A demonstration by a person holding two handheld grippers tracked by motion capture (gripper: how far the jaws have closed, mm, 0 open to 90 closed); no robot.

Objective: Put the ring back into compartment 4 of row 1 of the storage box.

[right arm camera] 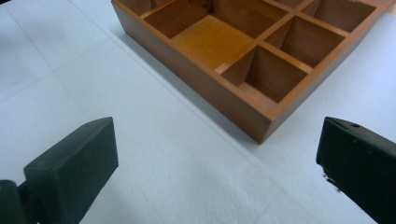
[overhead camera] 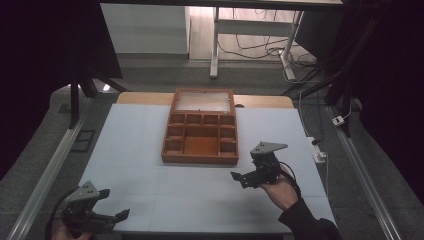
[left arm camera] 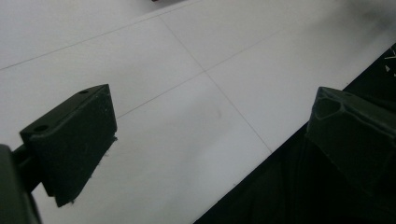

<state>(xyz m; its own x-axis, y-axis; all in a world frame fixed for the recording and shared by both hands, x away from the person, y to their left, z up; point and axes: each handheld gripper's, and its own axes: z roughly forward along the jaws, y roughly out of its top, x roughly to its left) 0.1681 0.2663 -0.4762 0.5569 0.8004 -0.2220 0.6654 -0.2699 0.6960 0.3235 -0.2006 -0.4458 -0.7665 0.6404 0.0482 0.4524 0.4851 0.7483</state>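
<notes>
Both tools are seen from above with jaws spread: the left tool at the pale table's near edge, the right tool just beside the brown wooden compartment box. Nothing is held between the left tool's jaws. The box's corner is framed beyond the empty right tool.

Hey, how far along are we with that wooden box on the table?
Done: the box sits open, lid up, compartments bare. In hand: nothing; the right gripper hovers open near its front corner, the left gripper open at the table edge. Everything else remains.
</notes>
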